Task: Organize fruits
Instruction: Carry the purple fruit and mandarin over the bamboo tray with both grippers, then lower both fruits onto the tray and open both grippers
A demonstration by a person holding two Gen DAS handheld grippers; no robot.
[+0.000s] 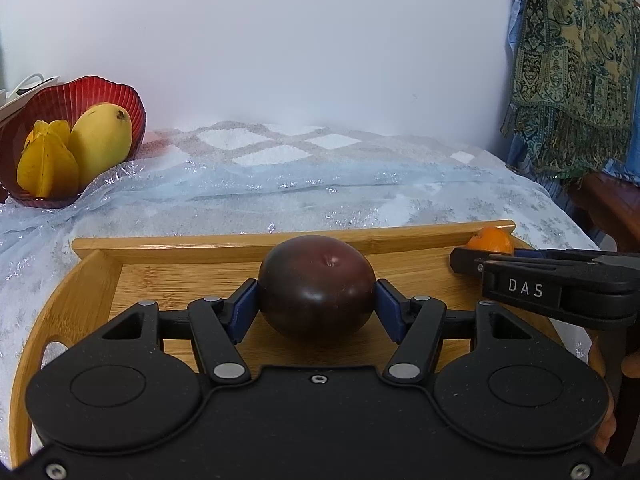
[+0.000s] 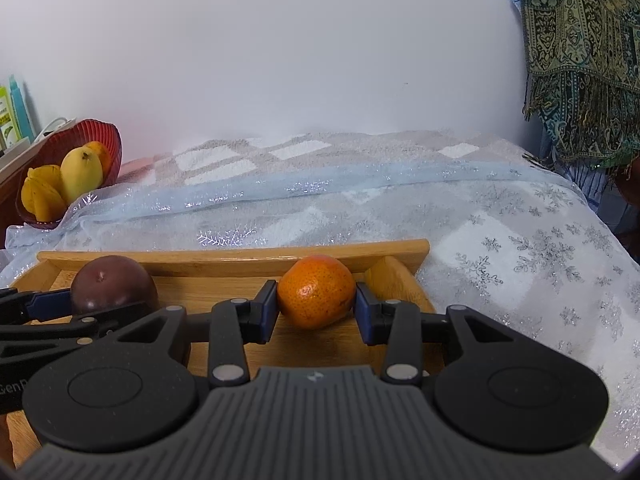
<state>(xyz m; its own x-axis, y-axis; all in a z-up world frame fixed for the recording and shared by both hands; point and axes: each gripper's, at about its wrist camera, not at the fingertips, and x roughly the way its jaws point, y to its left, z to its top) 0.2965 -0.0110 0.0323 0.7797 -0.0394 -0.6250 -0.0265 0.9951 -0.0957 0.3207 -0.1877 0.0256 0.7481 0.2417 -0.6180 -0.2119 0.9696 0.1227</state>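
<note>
Both grippers tilted downward over the wooden tray (image 1: 96, 276), side by side. Left gripper (image 1: 316, 300) about half open, blue pads pressed on both sides of the dark plum (image 1: 316, 286), which sits on the tray floor right between the fingers. Right gripper (image 2: 316, 304) narrower, pads clamped on the orange (image 2: 316, 290), also resting on the tray, close to its far rim. Plum lies left of the right gripper, just beside it. Far left ahead of both: red bowl (image 1: 120, 92) on the cloth holding a mango (image 1: 102, 140) and starfruit (image 1: 46, 164), well apart from the grippers.
</note>
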